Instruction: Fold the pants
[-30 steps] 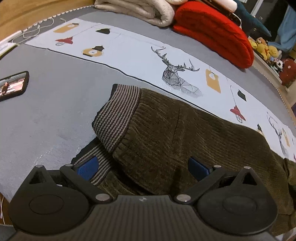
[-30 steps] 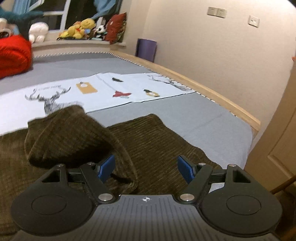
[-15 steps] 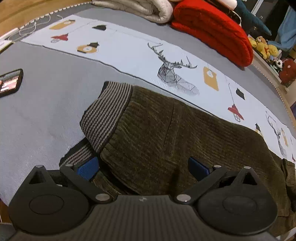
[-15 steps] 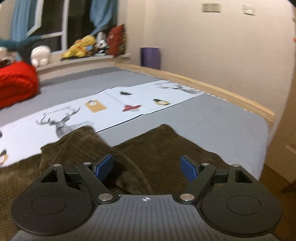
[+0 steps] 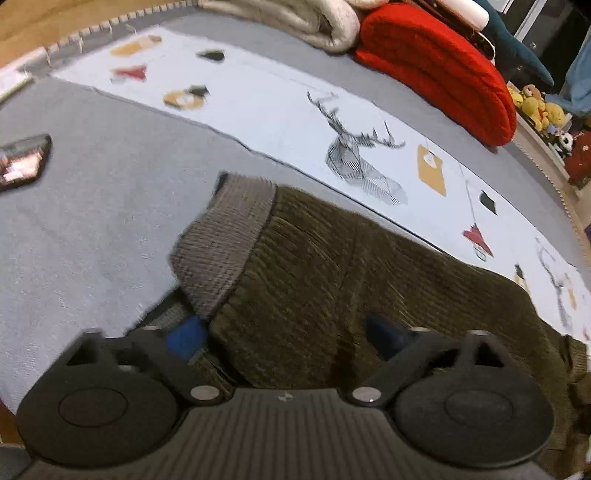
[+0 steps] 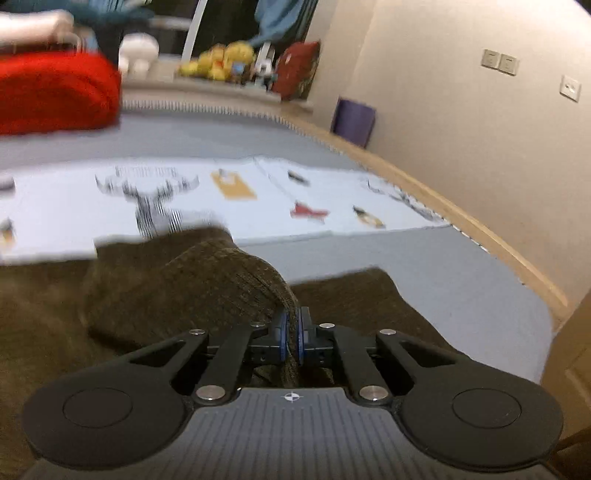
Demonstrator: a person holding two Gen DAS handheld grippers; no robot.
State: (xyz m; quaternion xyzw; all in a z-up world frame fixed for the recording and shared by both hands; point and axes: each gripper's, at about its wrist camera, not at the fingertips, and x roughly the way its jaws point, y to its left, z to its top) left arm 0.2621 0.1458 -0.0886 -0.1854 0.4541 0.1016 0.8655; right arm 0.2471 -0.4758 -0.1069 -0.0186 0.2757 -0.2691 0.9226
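Dark olive corduroy pants (image 5: 351, 280) lie across the grey bed, with the grey striped waistband (image 5: 225, 243) folded over at their left end. My left gripper (image 5: 284, 336) points down at the waist part. Its jaws are closing, with a hump of fabric between the blue pads (image 5: 184, 338), which stand apart from it. In the right wrist view the pants (image 6: 166, 288) rise in a raised fold toward my right gripper (image 6: 291, 334), which is shut on the edge of that fold.
A pale printed sheet (image 5: 277, 110) with a deer drawing runs behind the pants. A phone (image 5: 22, 162) lies at the left. A red cushion (image 5: 436, 70), a cream blanket (image 5: 295, 18) and plush toys (image 5: 535, 107) sit far back. The wooden bed edge (image 6: 480, 229) runs at the right.
My right gripper's jaws have shut on the raised fold of the pants, and the view has swung. My left gripper's jaws have narrowed around the waist fabric.
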